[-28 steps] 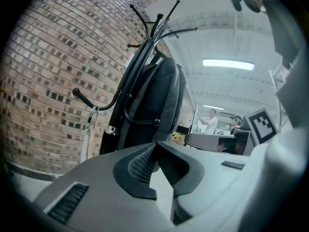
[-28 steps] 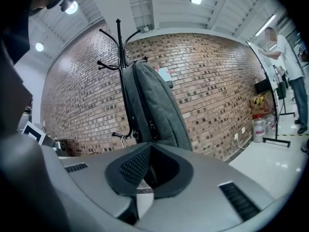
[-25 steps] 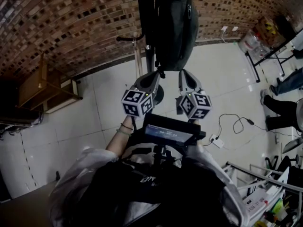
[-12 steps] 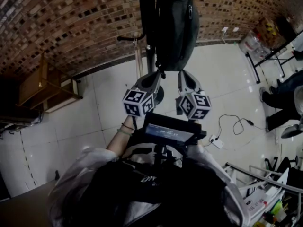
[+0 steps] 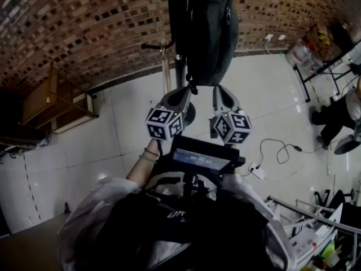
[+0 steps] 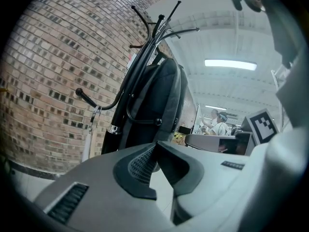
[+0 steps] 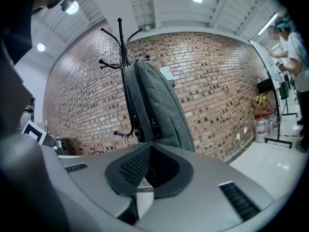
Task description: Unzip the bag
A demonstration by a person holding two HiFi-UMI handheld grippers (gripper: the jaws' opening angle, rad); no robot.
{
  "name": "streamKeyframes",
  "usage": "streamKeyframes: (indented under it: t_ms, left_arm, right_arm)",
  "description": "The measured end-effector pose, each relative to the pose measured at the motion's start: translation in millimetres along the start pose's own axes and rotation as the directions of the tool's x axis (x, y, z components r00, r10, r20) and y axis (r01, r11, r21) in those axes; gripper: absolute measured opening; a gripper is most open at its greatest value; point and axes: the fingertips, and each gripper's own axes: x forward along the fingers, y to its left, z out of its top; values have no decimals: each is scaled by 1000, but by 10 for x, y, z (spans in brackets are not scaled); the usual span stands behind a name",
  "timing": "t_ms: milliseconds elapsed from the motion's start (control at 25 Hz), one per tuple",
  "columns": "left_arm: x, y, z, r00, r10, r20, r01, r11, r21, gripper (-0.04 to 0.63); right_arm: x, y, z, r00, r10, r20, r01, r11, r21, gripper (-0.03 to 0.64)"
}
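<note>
A dark grey backpack [image 5: 211, 33] hangs from a black coat stand [image 5: 176, 21] in front of a brick wall. In the head view both grippers are held side by side just under the bag's lower end. The left gripper [image 5: 189, 88] is shut and empty, its tips close to the bag's bottom left corner. The right gripper [image 5: 216, 88] is shut too, with nothing between its jaws. In the right gripper view the backpack [image 7: 161, 105] rises above the closed jaws [image 7: 150, 148], and zipper pulls [image 7: 154, 124] show on its side. The left gripper view shows the backpack [image 6: 161, 100] beyond its closed jaws [image 6: 155, 148].
A wooden stand [image 5: 53, 106] sits against the wall at the left. A cable with a power strip [image 5: 260, 169] lies on the white tiled floor at the right. A person's legs [image 5: 338, 114] and a rack [image 5: 316, 66] are at the far right. Water bottles [image 5: 298, 48] stand by the wall.
Both grippers stay where they were under the bag. The person at the far right has shifted position.
</note>
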Motion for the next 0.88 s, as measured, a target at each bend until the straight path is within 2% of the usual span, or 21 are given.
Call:
streamKeyframes:
  t_ms: [720, 880]
  left_arm:
    - [49, 19, -29, 1000, -10, -15, 10, 1000, 0, 11]
    - [58, 19, -44, 1000, -13, -17, 13, 1000, 2, 11]
  right_arm:
    - [-4, -55, -10, 1000, -27, 3, 27, 1000, -8, 3]
    - [-22, -79, 16, 999, -38, 27, 38, 999, -2, 5]
